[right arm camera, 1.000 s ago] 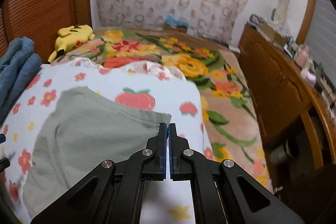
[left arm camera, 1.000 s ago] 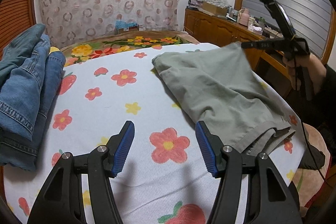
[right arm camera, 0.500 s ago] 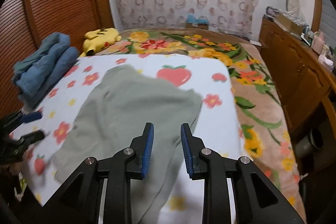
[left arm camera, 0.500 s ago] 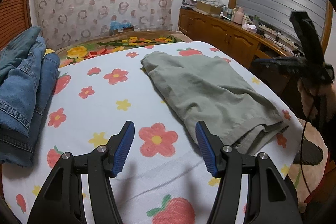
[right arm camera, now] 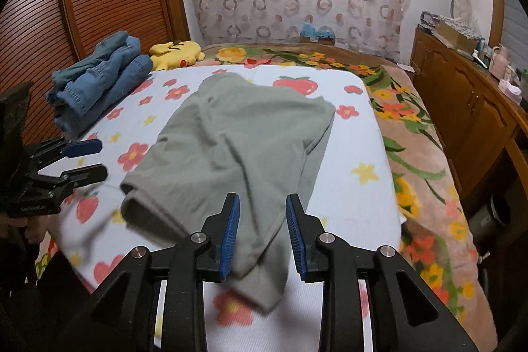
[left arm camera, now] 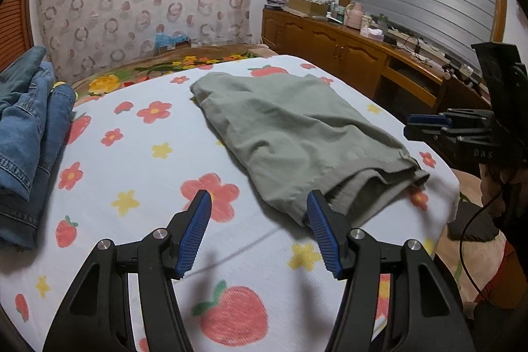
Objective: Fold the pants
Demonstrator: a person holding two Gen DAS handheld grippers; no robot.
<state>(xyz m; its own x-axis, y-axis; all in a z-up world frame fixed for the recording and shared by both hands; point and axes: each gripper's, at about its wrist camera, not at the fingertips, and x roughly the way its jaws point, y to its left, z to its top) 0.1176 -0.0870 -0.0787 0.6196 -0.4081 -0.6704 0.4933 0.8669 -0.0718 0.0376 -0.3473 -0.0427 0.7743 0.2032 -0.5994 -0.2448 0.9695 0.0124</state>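
Observation:
The grey-green pants (left arm camera: 297, 134) lie folded over on the white flowered sheet (left arm camera: 132, 160); they also show in the right wrist view (right arm camera: 237, 147). My left gripper (left arm camera: 259, 230) is open and empty, just above the sheet, near the pants' open hem. It also shows at the left of the right wrist view (right arm camera: 84, 160). My right gripper (right arm camera: 260, 236) is open and empty, raised above the near end of the pants. It shows at the right edge of the left wrist view (left arm camera: 429, 126).
A pile of folded blue jeans (left arm camera: 26, 134) lies at the sheet's left side (right arm camera: 99, 81). A yellow plush toy (right arm camera: 175, 51) sits behind it. A wooden sideboard (left arm camera: 346, 51) with clutter runs along the right. A flowered blanket (right arm camera: 422, 154) covers the bed.
My right gripper let go of the pants' corner, opened and pulled back toward the near edge. The pants settled flat on the sheet. My left gripper stayed open and shifted slightly.

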